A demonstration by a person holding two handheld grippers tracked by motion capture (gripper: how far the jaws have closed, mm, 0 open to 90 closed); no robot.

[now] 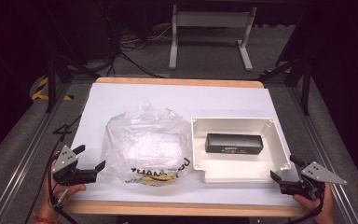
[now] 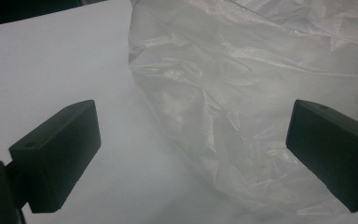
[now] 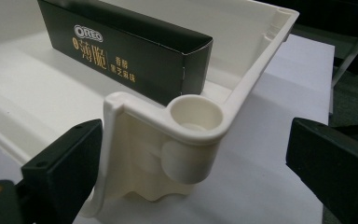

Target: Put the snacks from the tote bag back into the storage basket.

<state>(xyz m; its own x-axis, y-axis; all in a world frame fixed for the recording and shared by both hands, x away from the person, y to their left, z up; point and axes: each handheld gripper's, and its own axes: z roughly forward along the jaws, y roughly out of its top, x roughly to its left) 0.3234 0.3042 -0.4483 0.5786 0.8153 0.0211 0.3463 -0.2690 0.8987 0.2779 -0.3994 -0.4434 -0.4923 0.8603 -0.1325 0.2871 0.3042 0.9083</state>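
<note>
Lying crosswise in the tray [image 1: 279,140], long axis left-right, box [image 1: 234,143] up-left of the released right hand-held gripper [image 1: 283,171]; released left hand-held gripper [image 1: 87,157] beside bag [image 1: 144,144].

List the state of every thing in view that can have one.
Clear crumpled plastic bag: lying on the table, ungripped.
Cream plastic tray: upright, open-topped.
Black Oreo carton: closed, lying flat in the tray.
Left gripper: open, empty.
Right gripper: open, straddling the tray's corner.
</note>
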